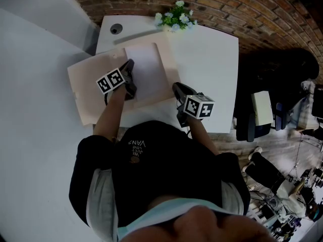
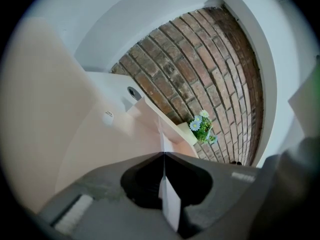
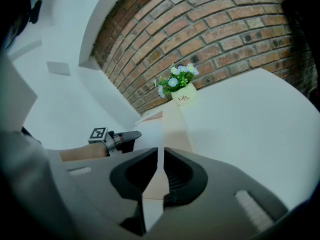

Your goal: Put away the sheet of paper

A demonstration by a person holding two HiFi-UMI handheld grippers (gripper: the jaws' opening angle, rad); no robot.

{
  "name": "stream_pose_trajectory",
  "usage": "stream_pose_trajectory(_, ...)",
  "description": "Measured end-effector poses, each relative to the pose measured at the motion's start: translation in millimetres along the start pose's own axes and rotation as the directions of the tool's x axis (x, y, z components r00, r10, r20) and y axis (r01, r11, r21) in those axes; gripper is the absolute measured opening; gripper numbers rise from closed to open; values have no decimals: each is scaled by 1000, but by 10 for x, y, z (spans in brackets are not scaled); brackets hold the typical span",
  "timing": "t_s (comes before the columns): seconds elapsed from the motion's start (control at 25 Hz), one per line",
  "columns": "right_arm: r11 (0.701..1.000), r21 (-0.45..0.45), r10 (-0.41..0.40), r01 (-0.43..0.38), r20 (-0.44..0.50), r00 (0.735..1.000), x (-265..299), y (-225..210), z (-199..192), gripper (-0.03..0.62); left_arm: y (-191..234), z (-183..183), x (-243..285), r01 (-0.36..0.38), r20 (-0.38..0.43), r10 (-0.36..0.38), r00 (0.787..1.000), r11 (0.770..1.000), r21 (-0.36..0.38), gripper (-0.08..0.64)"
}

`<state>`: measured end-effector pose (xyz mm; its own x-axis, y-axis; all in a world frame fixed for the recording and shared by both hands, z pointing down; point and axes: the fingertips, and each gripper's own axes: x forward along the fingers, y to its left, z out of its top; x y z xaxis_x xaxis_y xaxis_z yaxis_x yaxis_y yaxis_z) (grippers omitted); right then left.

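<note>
Right now you are holding the sheet of paper [image 1: 146, 72] over the right half of the open beige folder [image 1: 83, 92] on the white table [image 1: 212, 54]. The potted flowers [image 1: 175, 18] are sitting at the table's 12 o'clock edge.

Your left gripper [image 1: 130, 67] is pinching the sheet's edge at about its 9 o'clock side, with the jaws closed flat on the thin white paper. Your right gripper [image 1: 176, 87] is working at about 4 o'clock. Its jaws are also clamping a thin white edge, and that looks like the same sheet rather than the folder's lip, though the head view is too small to be sure.

You are probably midway through. The paper is already lined up over the folder, lying low or just touching it, but you are not yet letting go. What is left is to settle it flat, release both grips, and close the left flap over it.
</note>
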<state>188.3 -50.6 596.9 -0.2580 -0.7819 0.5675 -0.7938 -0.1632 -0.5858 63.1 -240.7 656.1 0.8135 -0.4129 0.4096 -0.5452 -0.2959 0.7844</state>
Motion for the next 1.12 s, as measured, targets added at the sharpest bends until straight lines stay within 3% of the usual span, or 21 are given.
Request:
stream_pose_trajectory(0.56,1000,-2,-1,1,-1,1000,3,-4,17,37,-86,-16,62,25,-17,-25,1000,999,23,5)
stream_pose_trajectory(0.84,1000,-7,-1,1,-4,1000,14,13,22,38,-159,-18,90,-8,-36,12,999,993,114,200)
stream_pose_trajectory(1.12,1000,-9,2,-2,-1,1000,10,34,20,37,-182,-72,94,-38,-54,52,997,973,229,268)
